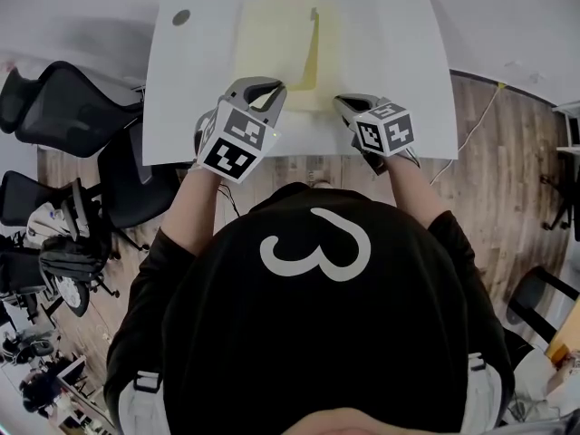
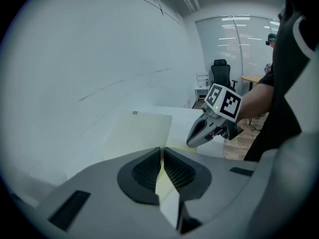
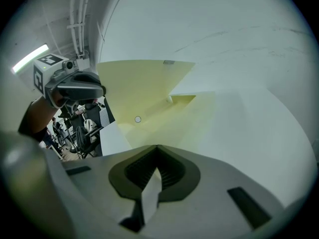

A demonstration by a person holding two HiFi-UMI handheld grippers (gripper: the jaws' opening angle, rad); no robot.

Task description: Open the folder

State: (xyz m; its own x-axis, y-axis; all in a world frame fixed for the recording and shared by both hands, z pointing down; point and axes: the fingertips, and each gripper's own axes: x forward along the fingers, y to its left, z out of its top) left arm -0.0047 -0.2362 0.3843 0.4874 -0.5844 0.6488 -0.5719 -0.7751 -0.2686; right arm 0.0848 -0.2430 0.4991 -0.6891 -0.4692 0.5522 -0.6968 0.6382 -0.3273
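A pale yellow folder (image 1: 272, 34) lies on the white table (image 1: 399, 62) just beyond both grippers. My left gripper (image 1: 275, 91) is shut on the near edge of its upper cover (image 2: 142, 131), which stands raised off the lower one. In the left gripper view the thin sheet runs straight between the closed pads (image 2: 149, 171). My right gripper (image 1: 343, 104) is shut on the lower cover's near edge, a pale strip showing between its pads (image 3: 167, 176). The right gripper view shows the folder (image 3: 149, 91) gaping, with the left gripper (image 3: 79, 86) at its raised corner.
A round grey grommet (image 1: 181, 16) sits in the table's far left corner. Black office chairs (image 1: 63, 102) stand left of the table on the wooden floor. A thin cable (image 1: 476, 125) trails on the floor at the right. A white wall runs behind the table.
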